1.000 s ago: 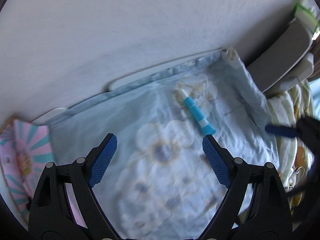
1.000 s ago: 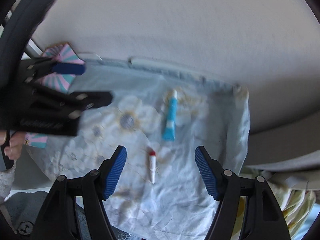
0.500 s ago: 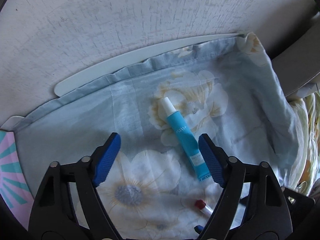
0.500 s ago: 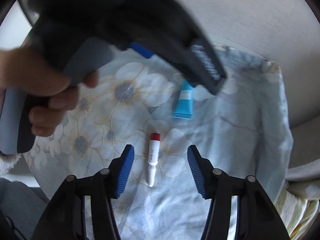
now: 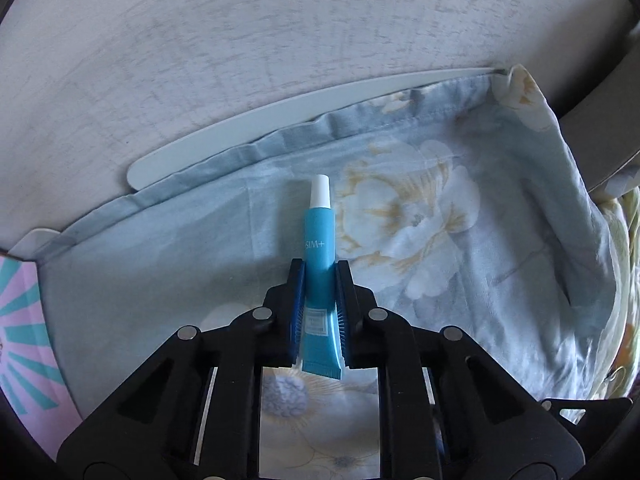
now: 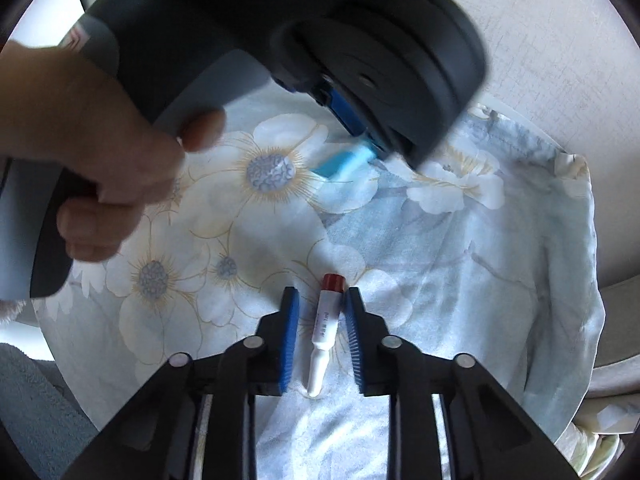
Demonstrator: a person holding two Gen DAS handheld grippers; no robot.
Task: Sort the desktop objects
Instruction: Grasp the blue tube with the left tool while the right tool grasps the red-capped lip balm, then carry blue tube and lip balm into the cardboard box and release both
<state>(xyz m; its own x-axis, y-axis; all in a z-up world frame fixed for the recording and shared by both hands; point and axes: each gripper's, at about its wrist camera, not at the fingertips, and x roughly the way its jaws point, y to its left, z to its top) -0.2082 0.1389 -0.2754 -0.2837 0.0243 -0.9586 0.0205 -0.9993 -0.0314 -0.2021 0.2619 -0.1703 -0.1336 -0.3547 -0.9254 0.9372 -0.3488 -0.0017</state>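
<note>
A blue tube with a white cap lies on the flowered light-blue cloth. My left gripper is shut on the blue tube, its pads pressing the tube's lower half. The tube's flat end also shows in the right wrist view under the left gripper's body. A small white vial with a red cap lies on the cloth. My right gripper has its jaws close on either side of the vial, with narrow gaps left, not touching it.
A white table edge runs along the back of the cloth below the pale wall. A pink and teal striped item lies at the far left. A grey slab stands at the right. The hand on the left gripper fills the upper left.
My left gripper moved forward over the blue tube and shut on it. My right gripper moved down around the vial and narrowed its jaws.
</note>
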